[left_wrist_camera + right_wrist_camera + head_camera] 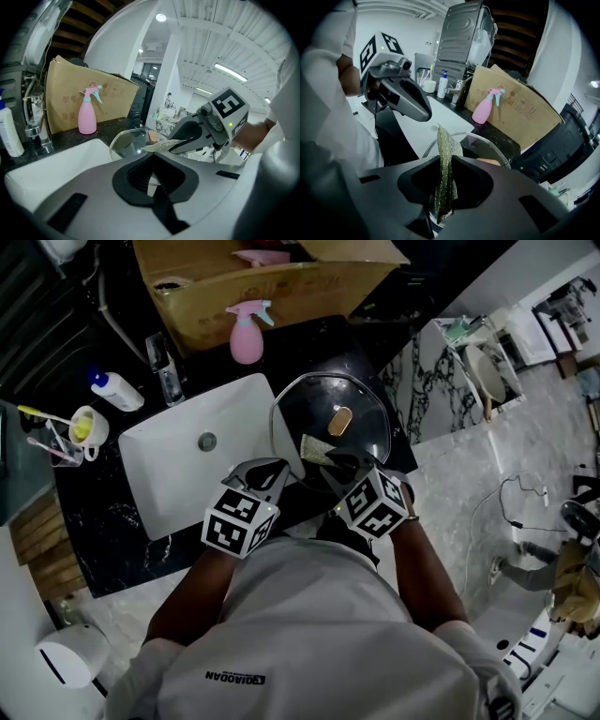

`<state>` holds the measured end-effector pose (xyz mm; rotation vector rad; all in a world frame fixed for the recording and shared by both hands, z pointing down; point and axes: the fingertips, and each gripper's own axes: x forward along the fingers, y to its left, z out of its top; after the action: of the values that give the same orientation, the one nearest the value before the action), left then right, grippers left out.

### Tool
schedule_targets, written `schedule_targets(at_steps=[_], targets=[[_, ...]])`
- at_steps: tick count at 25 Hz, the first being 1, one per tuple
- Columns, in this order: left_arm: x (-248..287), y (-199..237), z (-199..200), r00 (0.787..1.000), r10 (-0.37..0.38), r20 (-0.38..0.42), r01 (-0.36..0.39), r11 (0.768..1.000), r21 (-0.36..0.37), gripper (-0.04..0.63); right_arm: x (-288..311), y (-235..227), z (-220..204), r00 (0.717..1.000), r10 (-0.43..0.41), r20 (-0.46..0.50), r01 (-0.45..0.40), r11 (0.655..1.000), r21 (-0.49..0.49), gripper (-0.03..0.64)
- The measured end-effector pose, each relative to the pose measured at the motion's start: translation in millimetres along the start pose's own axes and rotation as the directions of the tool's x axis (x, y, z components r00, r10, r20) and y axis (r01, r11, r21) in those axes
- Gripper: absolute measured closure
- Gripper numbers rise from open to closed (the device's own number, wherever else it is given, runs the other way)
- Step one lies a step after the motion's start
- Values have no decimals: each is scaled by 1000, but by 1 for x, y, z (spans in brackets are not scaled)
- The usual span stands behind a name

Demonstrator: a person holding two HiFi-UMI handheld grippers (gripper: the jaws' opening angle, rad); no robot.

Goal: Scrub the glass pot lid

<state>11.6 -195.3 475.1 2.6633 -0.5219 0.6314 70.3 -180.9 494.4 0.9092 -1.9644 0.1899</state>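
While the glass pot lid (364, 409) sits to the right of the white sink (169, 474), its near rim towards both grippers, scrubbing should go best with firm, overlapping strokes from rim to knob and the lid held steady against the push. The right gripper (445, 187) has its jaws closed tight on a green scouring pad (448, 157), which stands up between them and reaches over the lid's near edge. The left gripper (267, 472) has its jaws drawn almost together at the near-left rim, and they appear to pinch it, which I judge braces the lid.
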Motion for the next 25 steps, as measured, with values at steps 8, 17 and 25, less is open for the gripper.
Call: schedule_targets(at_steps=[8,17,25], targets=[[0,14,4,998,68,6,-68,997,-35,580,-20,-73,32,984,-98,151,79,989,124,523],[-13,45,0,977,214,22,-209,969,-129,580,43,-138,27,997,-64,37,64,998,17,523],[-21,57,-7,951,310,18,-298,927,-230,580,99,-161,9,995,37,-88,-38,999,-11,523]])
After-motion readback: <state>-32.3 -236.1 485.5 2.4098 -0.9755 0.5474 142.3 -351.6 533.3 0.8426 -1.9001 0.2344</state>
